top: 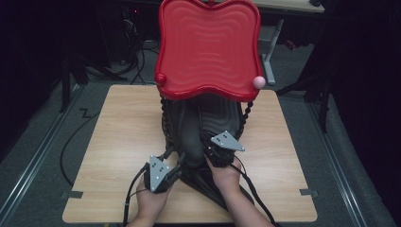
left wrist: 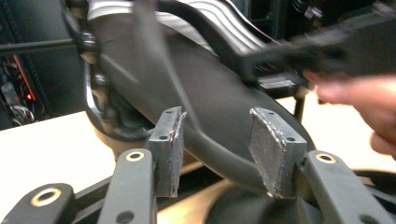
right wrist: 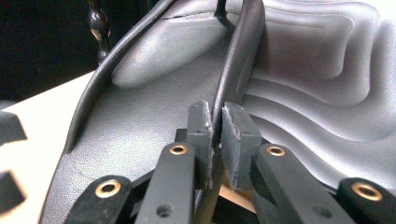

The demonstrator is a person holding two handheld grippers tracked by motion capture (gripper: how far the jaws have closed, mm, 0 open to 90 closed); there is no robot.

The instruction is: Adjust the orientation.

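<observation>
My right gripper (right wrist: pixel 215 140) has its fingers pinching the rim of a black tray (right wrist: pixel 140 121), which lies in the middle of the table (top: pixel 118 137) beneath a raised red tray (top: pixel 208 47). My left gripper (left wrist: pixel 219 144) has its fingers spread apart around the black tray's near edge, toward the table's front.

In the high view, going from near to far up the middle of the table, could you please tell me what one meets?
Left tongs → right tongs → dark grey tray → pink ball → red tray.
</observation>
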